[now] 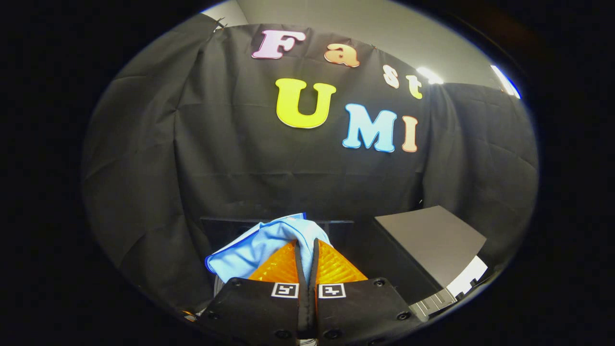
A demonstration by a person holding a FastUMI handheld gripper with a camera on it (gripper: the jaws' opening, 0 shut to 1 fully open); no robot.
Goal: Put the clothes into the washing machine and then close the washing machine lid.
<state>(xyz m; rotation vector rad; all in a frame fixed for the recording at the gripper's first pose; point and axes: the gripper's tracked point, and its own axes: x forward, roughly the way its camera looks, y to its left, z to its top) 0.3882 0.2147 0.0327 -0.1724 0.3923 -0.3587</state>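
hand-held gripper | fingers pressed together, pinching light-blue cloth | cloth bunched over tips | grey lid to right

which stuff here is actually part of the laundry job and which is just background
Part of the job:
- light blue garment, pinched at the tips of the tool, whose fingers are closed on it
- grey slanted panel beyond the fingers, probably the washing machine or its lid

Just there:
- black cloth wall behind everything
- ceiling lights
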